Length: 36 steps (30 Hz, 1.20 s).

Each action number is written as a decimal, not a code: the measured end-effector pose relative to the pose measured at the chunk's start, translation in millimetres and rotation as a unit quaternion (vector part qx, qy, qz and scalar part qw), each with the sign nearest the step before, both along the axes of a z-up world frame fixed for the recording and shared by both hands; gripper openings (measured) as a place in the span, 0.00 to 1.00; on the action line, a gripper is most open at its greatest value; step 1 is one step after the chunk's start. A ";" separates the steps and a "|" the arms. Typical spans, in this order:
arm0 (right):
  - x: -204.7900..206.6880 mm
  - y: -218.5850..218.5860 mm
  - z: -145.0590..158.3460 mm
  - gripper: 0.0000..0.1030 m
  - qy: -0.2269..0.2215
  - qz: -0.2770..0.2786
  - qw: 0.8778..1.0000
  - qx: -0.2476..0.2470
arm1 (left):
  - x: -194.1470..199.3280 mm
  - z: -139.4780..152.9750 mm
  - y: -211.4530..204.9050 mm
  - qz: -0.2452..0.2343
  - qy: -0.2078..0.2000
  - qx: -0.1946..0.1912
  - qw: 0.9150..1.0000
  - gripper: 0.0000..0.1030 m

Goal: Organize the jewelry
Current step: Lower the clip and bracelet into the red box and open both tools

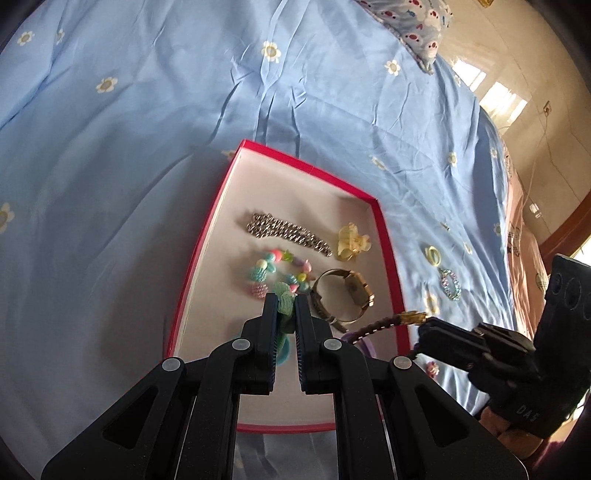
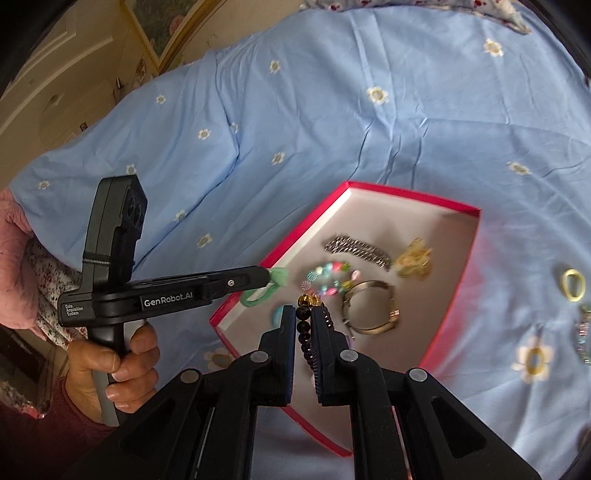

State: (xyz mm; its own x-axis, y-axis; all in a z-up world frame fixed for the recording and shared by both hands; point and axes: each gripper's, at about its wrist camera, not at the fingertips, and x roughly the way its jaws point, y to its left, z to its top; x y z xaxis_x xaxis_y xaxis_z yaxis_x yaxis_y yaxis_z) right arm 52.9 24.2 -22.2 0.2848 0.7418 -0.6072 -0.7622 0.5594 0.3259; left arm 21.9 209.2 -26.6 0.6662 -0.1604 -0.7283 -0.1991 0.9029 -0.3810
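A red-rimmed box (image 1: 386,236) (image 2: 413,194) lies on the blue bed. In it are a silver chain (image 1: 286,234) (image 2: 356,249), a colourful bead bracelet (image 1: 280,271) (image 2: 328,277), a gold watch (image 1: 345,293) (image 2: 371,308) and a yellow clip (image 1: 352,242) (image 2: 412,258). My left gripper (image 1: 285,301) (image 2: 267,277) is shut on a green hair tie (image 1: 284,295) (image 2: 266,290) above the box's near end. My right gripper (image 2: 303,312) (image 1: 424,321) is shut on a dark bead bracelet (image 2: 304,325) (image 1: 380,325) with a gold charm, over the box's near right edge.
On the sheet right of the box lie yellow rings (image 1: 432,254) (image 2: 572,284) and a sparkly blue bracelet (image 1: 450,284) (image 2: 583,332). A small pink item (image 1: 431,368) lies near the right gripper. A patterned pillow (image 1: 413,26) is at the far end. The bed edge runs at right.
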 end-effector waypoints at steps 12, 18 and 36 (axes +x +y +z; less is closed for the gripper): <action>22.7 1.9 -41.5 0.07 0.028 -0.027 0.998 -0.046 | 10.7 -34.3 2.3 0.007 0.049 0.027 0.998 0.09; 25.6 4.0 -48.3 0.07 0.027 -0.031 0.997 -0.058 | 12.5 -38.5 -4.9 0.004 0.060 0.052 0.997 0.13; 21.7 -12.6 -35.3 0.21 0.037 -0.039 0.998 -0.030 | 0.4 -17.9 -16.3 0.007 0.040 0.058 0.997 0.40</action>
